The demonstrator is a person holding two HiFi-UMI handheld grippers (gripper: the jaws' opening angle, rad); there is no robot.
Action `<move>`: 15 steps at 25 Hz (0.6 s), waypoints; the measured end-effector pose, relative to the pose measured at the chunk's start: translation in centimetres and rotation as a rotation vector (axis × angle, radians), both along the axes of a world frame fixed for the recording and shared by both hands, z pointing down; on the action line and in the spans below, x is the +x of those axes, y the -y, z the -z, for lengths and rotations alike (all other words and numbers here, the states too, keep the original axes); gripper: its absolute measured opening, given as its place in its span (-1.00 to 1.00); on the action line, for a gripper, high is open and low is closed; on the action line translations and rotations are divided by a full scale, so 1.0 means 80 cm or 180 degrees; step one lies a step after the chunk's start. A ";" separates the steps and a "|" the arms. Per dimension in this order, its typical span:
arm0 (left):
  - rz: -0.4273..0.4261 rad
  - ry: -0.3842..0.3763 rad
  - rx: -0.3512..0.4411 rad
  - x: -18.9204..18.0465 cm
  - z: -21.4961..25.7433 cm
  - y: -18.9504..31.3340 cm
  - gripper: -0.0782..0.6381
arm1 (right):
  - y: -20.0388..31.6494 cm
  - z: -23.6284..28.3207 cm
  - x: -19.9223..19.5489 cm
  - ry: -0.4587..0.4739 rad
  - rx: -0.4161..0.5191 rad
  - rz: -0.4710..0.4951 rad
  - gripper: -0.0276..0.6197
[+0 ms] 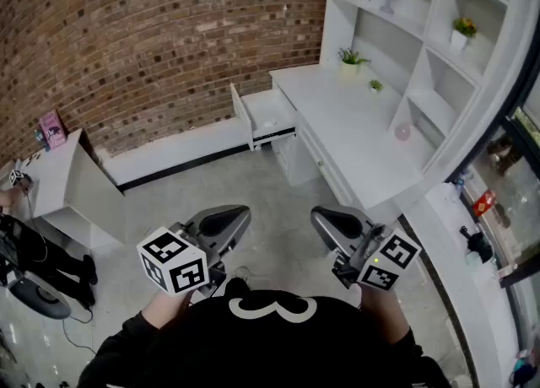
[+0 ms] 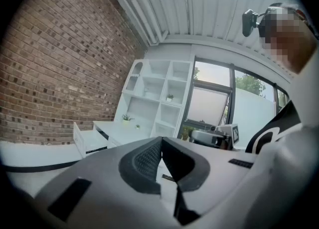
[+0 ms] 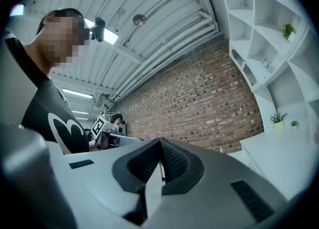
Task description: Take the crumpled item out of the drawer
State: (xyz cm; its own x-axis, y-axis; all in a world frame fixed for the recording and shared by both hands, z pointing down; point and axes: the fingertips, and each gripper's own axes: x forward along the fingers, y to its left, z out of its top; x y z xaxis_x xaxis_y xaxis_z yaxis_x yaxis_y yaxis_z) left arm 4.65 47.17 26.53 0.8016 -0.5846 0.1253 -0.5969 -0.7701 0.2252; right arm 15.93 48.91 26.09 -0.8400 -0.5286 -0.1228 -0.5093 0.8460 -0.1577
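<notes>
The white desk's drawer (image 1: pixel 268 116) stands pulled open at the far end of the desk (image 1: pixel 354 129), well ahead of me. Its inside looks white, and no crumpled item can be made out in it from here. Both grippers are held close to my body, far from the drawer. My left gripper (image 1: pixel 239 212) has its jaws pressed together with nothing between them (image 2: pixel 160 141). My right gripper (image 1: pixel 318 212) is likewise shut and empty (image 3: pixel 159 144). The left gripper view shows the open drawer (image 2: pixel 87 141) small and distant.
A white shelving unit (image 1: pixel 439 32) rises behind the desk, with small potted plants (image 1: pixel 350 59) and a pink round object (image 1: pixel 402 132) on the desktop. A low white cabinet (image 1: pixel 67 180) stands at left near a seated person (image 1: pixel 25 251). Grey floor lies between me and the desk.
</notes>
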 end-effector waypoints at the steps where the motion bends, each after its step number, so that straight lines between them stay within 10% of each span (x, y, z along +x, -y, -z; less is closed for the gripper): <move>1: -0.0023 0.0007 0.0002 0.003 -0.001 -0.002 -0.77 | -0.002 0.001 0.003 0.0010 0.0003 -0.0013 -0.89; 15: -0.0177 0.0087 -0.0024 0.037 -0.007 -0.011 -0.77 | -0.024 0.010 0.032 0.0221 0.0081 -0.0100 -0.88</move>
State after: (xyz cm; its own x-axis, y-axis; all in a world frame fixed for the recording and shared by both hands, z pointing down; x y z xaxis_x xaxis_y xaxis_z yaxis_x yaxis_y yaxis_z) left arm 7.59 48.06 27.06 0.8290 -0.5383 0.1518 -0.5592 -0.8005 0.2154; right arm 18.46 50.86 25.27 -0.8119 -0.5507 -0.1938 -0.5244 0.8339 -0.1722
